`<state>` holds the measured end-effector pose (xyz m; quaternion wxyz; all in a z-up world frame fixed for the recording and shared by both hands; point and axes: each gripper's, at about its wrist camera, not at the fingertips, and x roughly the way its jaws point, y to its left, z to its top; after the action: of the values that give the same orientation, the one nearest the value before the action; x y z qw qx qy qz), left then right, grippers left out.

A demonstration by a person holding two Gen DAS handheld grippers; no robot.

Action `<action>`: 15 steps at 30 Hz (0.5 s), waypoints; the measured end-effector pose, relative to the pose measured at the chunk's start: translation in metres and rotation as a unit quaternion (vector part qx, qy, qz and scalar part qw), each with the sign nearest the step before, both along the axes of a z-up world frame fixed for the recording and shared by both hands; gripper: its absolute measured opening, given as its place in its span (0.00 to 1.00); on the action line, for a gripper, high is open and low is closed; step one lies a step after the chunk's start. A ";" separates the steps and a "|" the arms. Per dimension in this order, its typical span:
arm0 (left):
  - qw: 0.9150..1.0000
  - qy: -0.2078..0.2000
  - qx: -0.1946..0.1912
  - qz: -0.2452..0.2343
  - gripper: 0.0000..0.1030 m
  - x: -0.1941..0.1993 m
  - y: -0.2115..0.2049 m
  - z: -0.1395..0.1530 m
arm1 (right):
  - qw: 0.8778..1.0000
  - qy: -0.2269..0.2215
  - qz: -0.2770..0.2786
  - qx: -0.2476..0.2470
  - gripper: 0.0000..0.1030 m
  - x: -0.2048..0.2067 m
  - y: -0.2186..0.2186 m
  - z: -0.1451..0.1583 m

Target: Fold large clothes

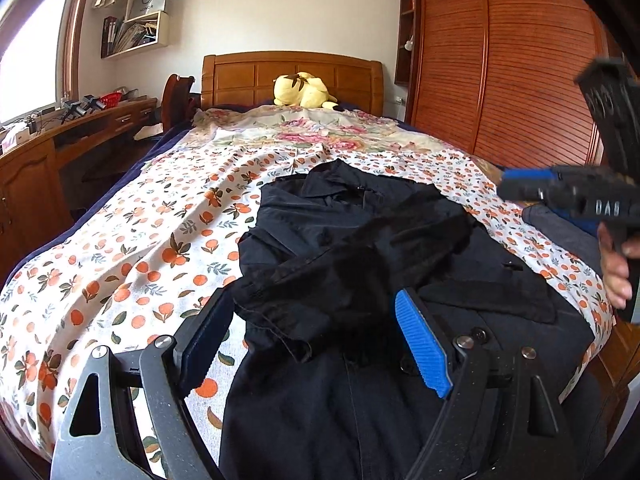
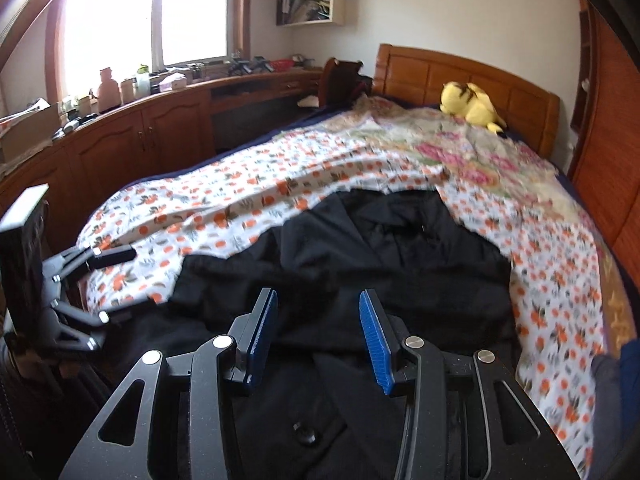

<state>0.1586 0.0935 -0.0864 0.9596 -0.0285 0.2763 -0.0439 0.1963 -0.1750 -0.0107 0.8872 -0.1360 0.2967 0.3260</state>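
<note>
Lying on bed [image 1: 120,240]: one black coat [image 1: 360,260], one plush [image 1: 304,90]; both grippers' fingers [image 2: 376,336] apart, empty.

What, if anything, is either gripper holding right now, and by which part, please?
Nothing is held. The left gripper and right gripper are both open above the black coat, pads clear of it.

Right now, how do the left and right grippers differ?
The left gripper has its fingers spread wide around a bunched black coat sleeve; the right gripper has a narrower gap, nothing in it. Left sits low at the coat; right hangs above it. Both have blue pads.
</note>
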 end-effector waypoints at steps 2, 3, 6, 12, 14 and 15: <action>1.000 0.007 0.003 -0.001 0.81 0.003 -0.002 -0.004 | 1.000 0.008 -0.009 0.001 0.43 0.003 -0.005 -0.011; 1.000 0.010 0.004 -0.002 0.81 0.003 -0.003 -0.005 | 1.000 0.013 -0.013 0.001 0.43 0.005 -0.007 -0.015; 1.000 0.024 -0.010 -0.014 0.81 0.007 -0.005 -0.011 | 0.999 0.024 -0.030 0.002 0.43 0.013 -0.012 -0.029; 0.999 0.043 -0.001 -0.020 0.70 0.010 -0.011 -0.022 | 0.997 0.023 -0.074 -0.017 0.43 0.023 -0.022 -0.067; 0.998 0.058 -0.005 -0.021 0.63 0.012 -0.011 -0.029 | 0.996 0.029 -0.085 -0.025 0.43 0.028 -0.023 -0.078; 0.998 0.067 -0.003 -0.019 0.62 0.014 -0.011 -0.033 | 0.995 0.035 -0.091 -0.026 0.43 0.031 -0.024 -0.084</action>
<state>0.1726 0.0820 -0.1190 0.9377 -0.0290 0.3407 -0.0613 0.2269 -0.1993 -0.0948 0.8986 -0.1202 0.3466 0.2407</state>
